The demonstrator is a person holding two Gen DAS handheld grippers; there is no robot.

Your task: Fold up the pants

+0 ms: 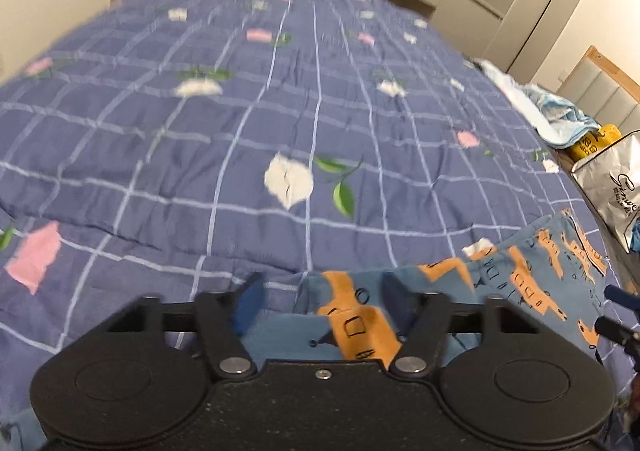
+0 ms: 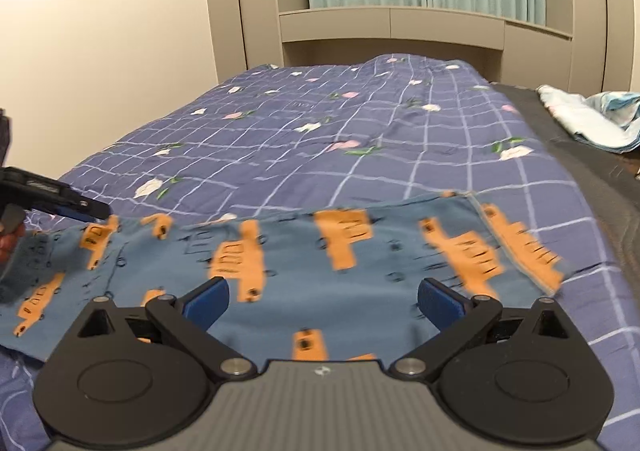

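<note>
The pants (image 2: 360, 263) are blue with orange truck prints and lie spread flat across the near end of the bed. In the left wrist view the pants (image 1: 520, 279) run from under my fingers to the right. My left gripper (image 1: 324, 303) is open just above the pants' left end; it also shows at the left edge of the right wrist view (image 2: 80, 207). My right gripper (image 2: 323, 303) is wide open and empty, hovering over the middle of the pants, with cloth showing between its blue pads (image 2: 206, 305).
The bed has a purple checked quilt with flower prints (image 1: 280, 111). A light blue crumpled cloth (image 2: 592, 119) lies at the bed's right side. A silver bag (image 1: 612, 187) and a yellow item stand to the right. Cabinets and green curtains are at the far end.
</note>
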